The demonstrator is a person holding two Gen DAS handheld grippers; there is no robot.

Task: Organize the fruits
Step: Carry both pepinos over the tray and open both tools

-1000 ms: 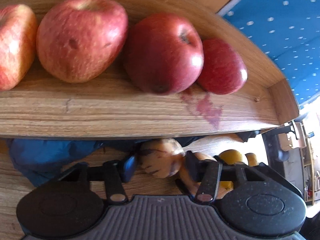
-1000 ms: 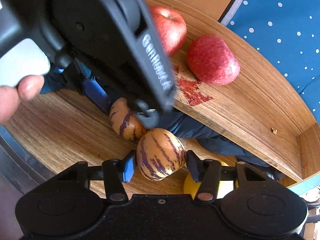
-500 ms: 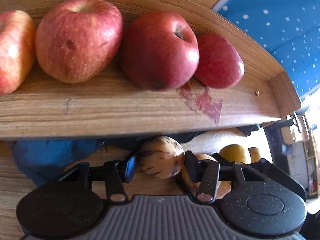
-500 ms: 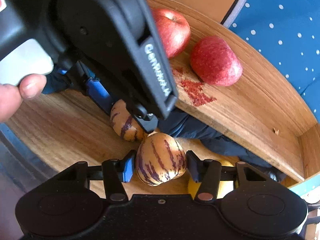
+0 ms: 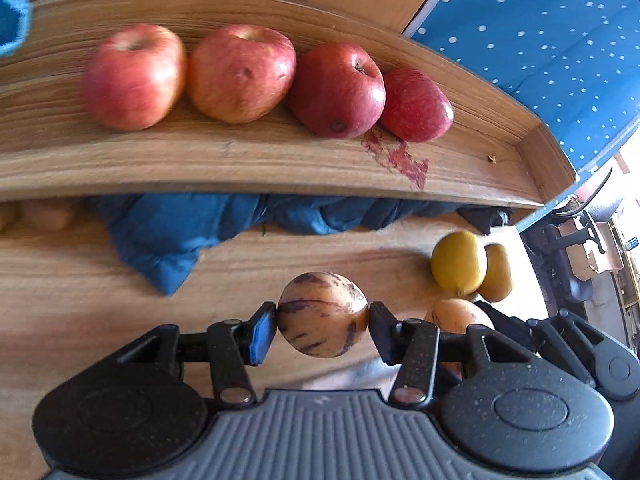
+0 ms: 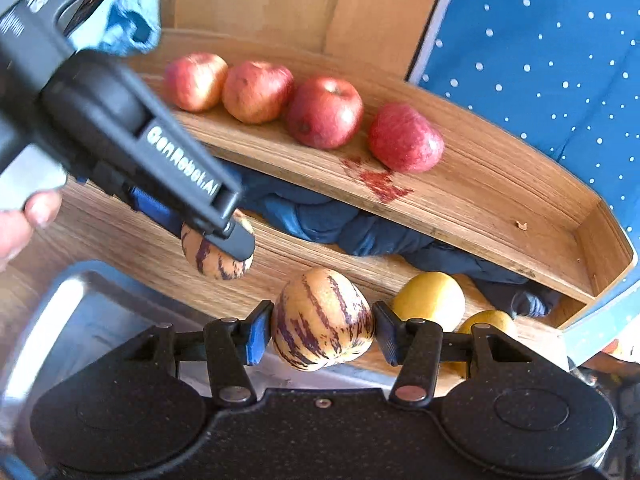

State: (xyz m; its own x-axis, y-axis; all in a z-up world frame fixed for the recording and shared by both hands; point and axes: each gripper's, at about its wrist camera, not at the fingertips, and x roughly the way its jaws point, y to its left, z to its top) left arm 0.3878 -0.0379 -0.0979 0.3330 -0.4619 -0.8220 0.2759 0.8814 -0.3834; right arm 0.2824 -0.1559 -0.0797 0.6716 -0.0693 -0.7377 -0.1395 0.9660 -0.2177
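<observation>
We see the left gripper with its jaws clamped on a purple-striped pepino melon, the fruit sitting squarely between the two pads, above the lower wooden shelf. The right gripper likewise has its jaws closed on a second striped pepino melon, pinched at both flanks. Four red apples line the upper shelf; yellow fruits lie below, beside a blue cloth.

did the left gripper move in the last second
Yes. The left gripper, shut on a striped fruit, has pulled back from the upper shelf; the apples look smaller and four show.
</observation>
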